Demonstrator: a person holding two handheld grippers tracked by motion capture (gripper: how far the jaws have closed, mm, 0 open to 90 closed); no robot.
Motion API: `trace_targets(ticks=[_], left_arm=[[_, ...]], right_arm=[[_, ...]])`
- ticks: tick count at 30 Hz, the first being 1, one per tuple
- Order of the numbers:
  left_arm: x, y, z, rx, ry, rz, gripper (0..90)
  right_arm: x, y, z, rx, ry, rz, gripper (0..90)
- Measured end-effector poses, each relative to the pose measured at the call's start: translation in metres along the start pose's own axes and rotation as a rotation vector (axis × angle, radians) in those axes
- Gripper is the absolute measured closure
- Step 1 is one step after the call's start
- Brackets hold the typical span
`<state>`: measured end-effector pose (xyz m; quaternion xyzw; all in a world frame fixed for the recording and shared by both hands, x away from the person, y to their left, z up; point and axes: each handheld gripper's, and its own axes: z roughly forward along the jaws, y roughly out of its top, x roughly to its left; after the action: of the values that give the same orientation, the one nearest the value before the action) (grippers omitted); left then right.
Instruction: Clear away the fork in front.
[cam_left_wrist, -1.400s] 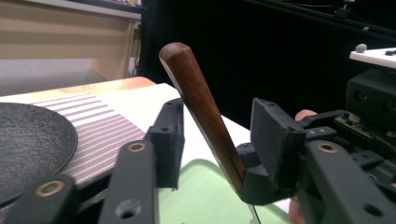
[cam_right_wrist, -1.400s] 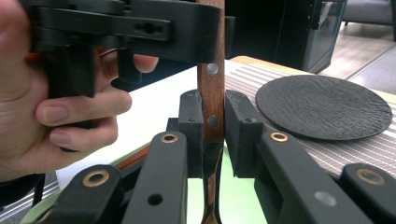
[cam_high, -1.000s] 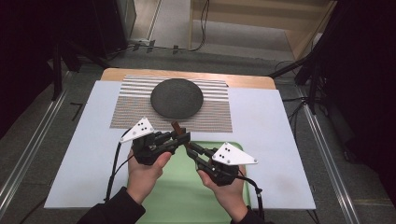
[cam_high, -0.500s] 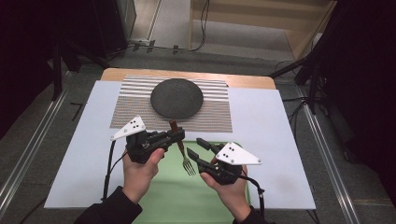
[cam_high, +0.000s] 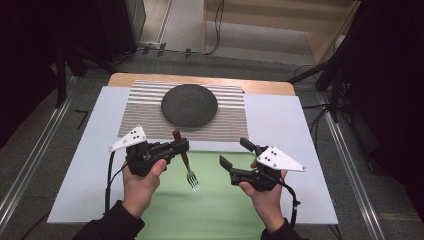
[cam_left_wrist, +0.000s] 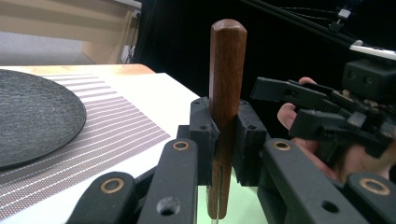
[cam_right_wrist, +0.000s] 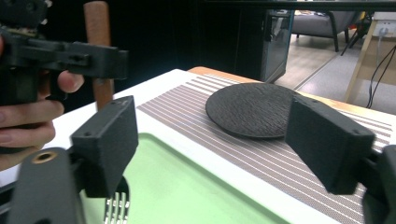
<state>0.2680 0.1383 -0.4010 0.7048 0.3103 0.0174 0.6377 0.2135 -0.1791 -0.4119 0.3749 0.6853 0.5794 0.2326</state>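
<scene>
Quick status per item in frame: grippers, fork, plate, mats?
Left gripper: shut on the fork's handle.
Right gripper: open, nothing between its jaws, which have just been opening.
Wooden-handled metal fork: held off the table, tines down over the green mat.
Round dark grey plate: empty, flat on the striped placemat.
Green mat: flat, nothing resting on it.

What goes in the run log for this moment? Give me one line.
left gripper: shut on fork handle, tines down over green mat | right gripper: jaws just opened, nothing between them | dark plate: on striped mat
</scene>
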Motion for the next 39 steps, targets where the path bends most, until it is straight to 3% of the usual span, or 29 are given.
trace_targets(ticks=[7,12,14,22,29,39], left_arm=[[0.001,-0.001,-0.006,-0.005,-0.006,0.016,80.3],[0.003,-0.001,-0.009,0.004,-0.039,0.019,80.3],[0.004,-0.001,-0.009,0.013,-0.07,0.007,80.3],[0.001,-0.004,-0.014,0.029,-0.103,0.023,80.4],[0.003,-0.007,-0.018,0.05,-0.131,0.024,80.4],[0.011,-0.011,-0.027,0.048,-0.152,-0.013,80.4]], right_arm=[[-0.02,-0.007,-0.011,-0.009,-0.034,0.024,0.6],[-0.034,-0.014,-0.02,-0.016,-0.064,0.04,0.0],[-0.041,-0.018,-0.025,-0.022,-0.097,0.042,0.0],[-0.064,-0.033,-0.04,-0.01,-0.19,0.033,0.0],[-0.081,-0.041,-0.052,-0.018,-0.215,0.048,0.0],[-0.098,-0.054,-0.066,-0.024,-0.254,0.057,0.0]])
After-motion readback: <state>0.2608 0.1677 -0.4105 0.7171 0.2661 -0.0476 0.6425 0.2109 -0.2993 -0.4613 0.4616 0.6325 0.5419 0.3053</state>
